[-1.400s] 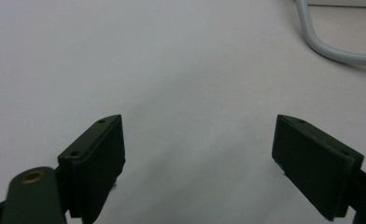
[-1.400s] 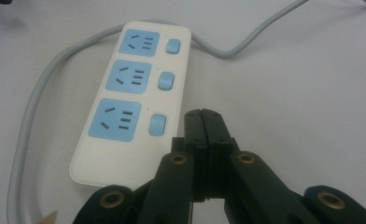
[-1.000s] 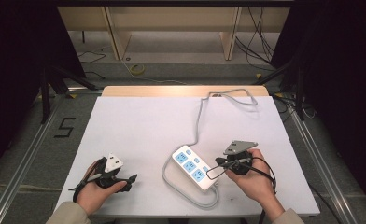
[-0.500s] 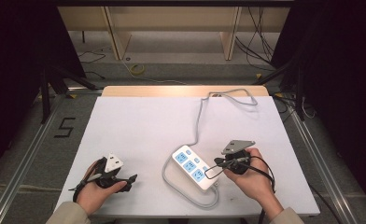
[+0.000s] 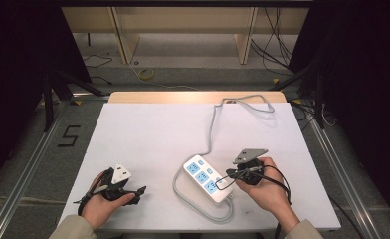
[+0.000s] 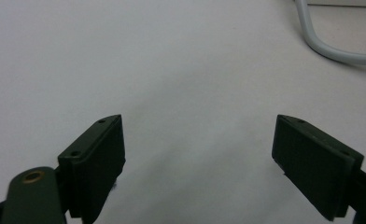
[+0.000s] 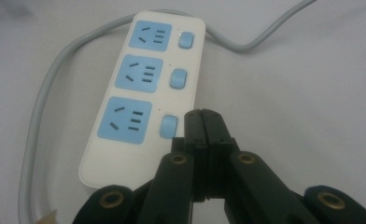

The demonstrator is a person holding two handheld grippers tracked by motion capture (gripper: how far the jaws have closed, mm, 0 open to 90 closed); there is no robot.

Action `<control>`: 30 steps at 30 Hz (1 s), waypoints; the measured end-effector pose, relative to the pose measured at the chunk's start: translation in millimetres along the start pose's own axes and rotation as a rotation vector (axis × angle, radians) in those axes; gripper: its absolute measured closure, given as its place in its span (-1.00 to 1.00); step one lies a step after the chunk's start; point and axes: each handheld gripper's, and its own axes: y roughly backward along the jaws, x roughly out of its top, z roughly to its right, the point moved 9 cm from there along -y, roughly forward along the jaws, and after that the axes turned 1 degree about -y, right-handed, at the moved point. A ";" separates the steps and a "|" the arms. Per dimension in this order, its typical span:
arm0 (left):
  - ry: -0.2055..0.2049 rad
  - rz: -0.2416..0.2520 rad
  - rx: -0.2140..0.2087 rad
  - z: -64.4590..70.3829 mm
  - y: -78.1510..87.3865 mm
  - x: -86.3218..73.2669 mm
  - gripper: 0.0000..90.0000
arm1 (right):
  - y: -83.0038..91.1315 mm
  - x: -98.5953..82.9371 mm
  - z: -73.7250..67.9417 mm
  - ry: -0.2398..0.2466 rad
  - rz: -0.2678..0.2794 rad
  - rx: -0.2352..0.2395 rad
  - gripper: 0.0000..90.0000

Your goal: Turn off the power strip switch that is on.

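White plastic with three pale blue socket faces and three blue rocker switches, the power strip lies flat on the near right part of the white table, set at a slant to the table's edges. In the right gripper view we see the power strip running away from us, the switches lined up along its right side. Its grey cable loops round the near end of the strip, then runs up the table and over the far edge; a curve of the cable also shows in the left gripper view.

The right gripper, held in the person's right hand, sits just beside the strip's near right side. Its jaws are pressed together with nothing between them, and the tips of the right gripper stand beside the nearest switch; whether they touch it, we cannot quite tell from this angle.

The left gripper rests low over the near left part of the table in the left hand, well apart from the strip. In its own view the left gripper has its jaws spread wide over bare white tabletop.
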 end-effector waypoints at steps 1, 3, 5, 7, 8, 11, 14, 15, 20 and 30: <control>0.000 0.000 0.000 0.0 -0.1 -0.1 -0.63 | -0.5 0.4 -0.2 0.001 0.001 0.002 1.00; 0.000 -0.001 0.000 -0.1 0.0 -0.1 -0.63 | -1.1 0.5 -0.6 0.001 -0.007 0.006 1.00; 0.000 -0.002 -0.001 0.0 0.1 -0.1 -0.63 | -2.0 0.9 -1.0 -0.002 -0.010 0.008 1.00; 0.000 0.000 0.000 0.0 0.0 -0.1 -0.63 | -2.8 1.0 -1.3 -0.002 -0.016 0.011 1.00; -0.001 -0.002 -0.001 0.0 0.1 -0.1 -0.63 | -3.3 1.0 -1.6 -0.003 -0.020 0.012 1.00; 0.000 -0.002 -0.001 0.0 0.1 -0.1 -0.63 | -4.5 1.4 -2.2 -0.003 -0.026 0.017 1.00; 0.000 0.000 0.000 0.0 0.0 -0.1 -0.63 | -5.5 1.8 -2.4 -0.007 -0.031 0.015 1.00; 0.000 0.000 0.001 -0.2 0.1 0.0 -0.63 | -5.7 1.9 -2.5 -0.007 -0.034 0.017 1.00; 0.000 -0.001 -0.001 0.0 0.3 -0.1 -0.63 | -7.1 2.4 -2.8 -0.007 -0.042 0.021 1.00; 0.000 0.001 0.000 0.0 0.1 0.0 -0.63 | -9.9 3.5 -3.8 -0.012 -0.056 0.029 1.00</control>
